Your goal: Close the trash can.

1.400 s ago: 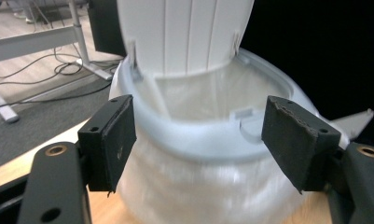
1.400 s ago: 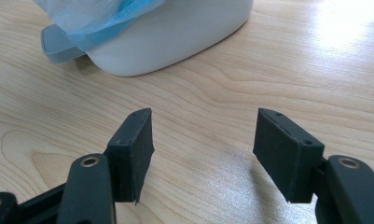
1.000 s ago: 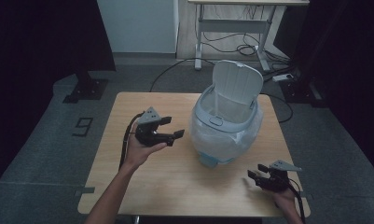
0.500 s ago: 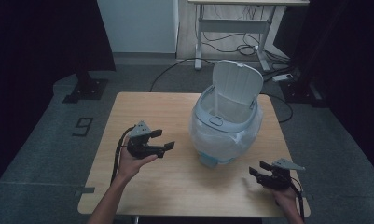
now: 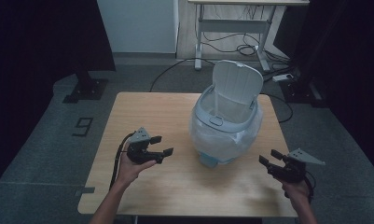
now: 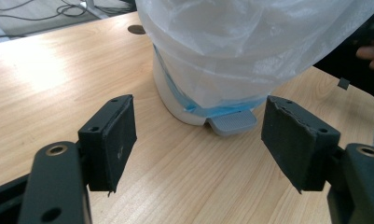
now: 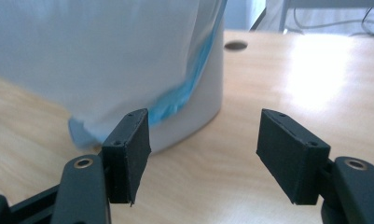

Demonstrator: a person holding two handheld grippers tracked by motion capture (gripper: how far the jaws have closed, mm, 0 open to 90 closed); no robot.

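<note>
The left gripper's (image 5: 157, 145) fingers (image 6: 111, 140) stand apart with nothing between them, and in the left gripper view they frame the grey foot pedal (image 6: 232, 123) at the base of the pedal bin (image 5: 225, 122), which lies ahead of them and well clear of the pads. The right gripper's (image 5: 269, 158) fingers (image 7: 128, 149) have just been opening and also stand apart and empty; in the right gripper view the bin's white wall and a blue band under the liner bag (image 7: 96, 56) sit beyond them, not touching. Both grippers are held above the wooden counter (image 5: 142, 112), the left one to the bin's left, the right one near the counter's right front corner, each aimed inward at the bin. The bin stands upright on the counter right of centre, its lid (image 5: 236, 86) tipped up and back, the translucent bag folded over the rim and hanging down the sides. Beyond the counter, cables lie on the floor under a desk frame (image 5: 231, 21).
</note>
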